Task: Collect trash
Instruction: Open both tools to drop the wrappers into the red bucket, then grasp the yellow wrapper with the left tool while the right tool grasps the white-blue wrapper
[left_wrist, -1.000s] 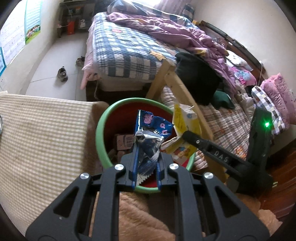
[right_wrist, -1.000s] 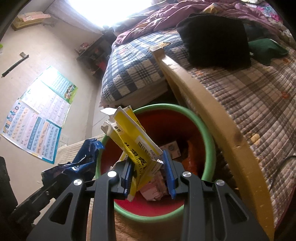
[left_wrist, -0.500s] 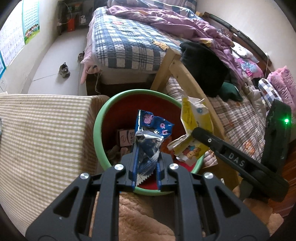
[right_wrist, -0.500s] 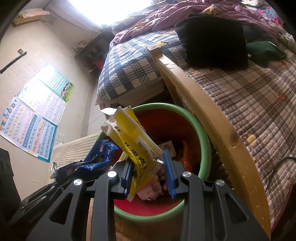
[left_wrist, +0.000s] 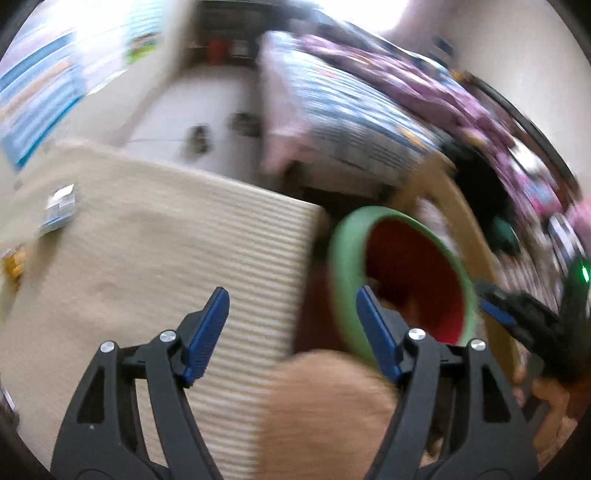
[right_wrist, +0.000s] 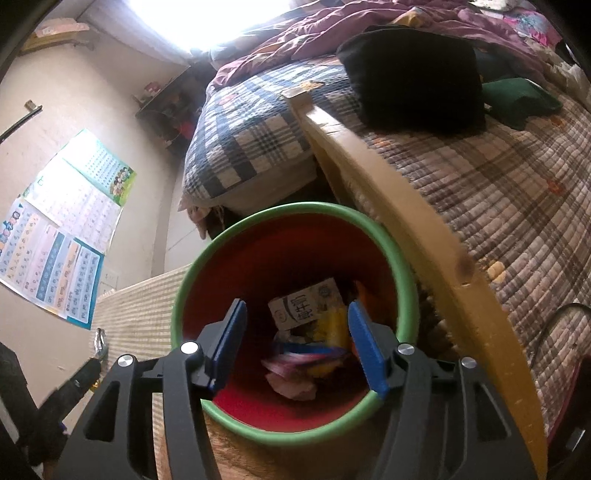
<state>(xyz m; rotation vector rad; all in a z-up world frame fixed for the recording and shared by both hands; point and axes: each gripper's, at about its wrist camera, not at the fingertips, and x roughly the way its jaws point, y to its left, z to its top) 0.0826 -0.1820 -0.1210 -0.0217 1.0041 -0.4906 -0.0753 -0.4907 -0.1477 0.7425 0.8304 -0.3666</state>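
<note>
A red bin with a green rim (right_wrist: 229, 236) stands beside the bed; it also shows in the left wrist view (left_wrist: 351, 243). In it lie a white carton (right_wrist: 306, 302), a yellow packet (right_wrist: 330, 328) and other wrappers. My right gripper (right_wrist: 297, 347) is open and empty above the bin's mouth. My left gripper (left_wrist: 291, 328) is open and empty, over the edge of a beige striped surface (left_wrist: 166, 258), left of the bin. The left wrist view is blurred. A small blue-white packet (left_wrist: 61, 206) and a yellow item (left_wrist: 14, 264) lie at the surface's far left.
A wooden bed rail (right_wrist: 399, 206) runs just right of the bin, with a quilted mattress (right_wrist: 517, 192) and black clothing (right_wrist: 417, 81) behind. A plaid bed (right_wrist: 251, 140) lies farther back. A tan fuzzy cloth (left_wrist: 325, 410) sits below the left gripper. Posters (right_wrist: 55, 236) hang on the wall.
Both grippers have opened; the blue wrapper and the yellow packet have left them and lie in the bin. My left gripper has swung left over the striped surface.
</note>
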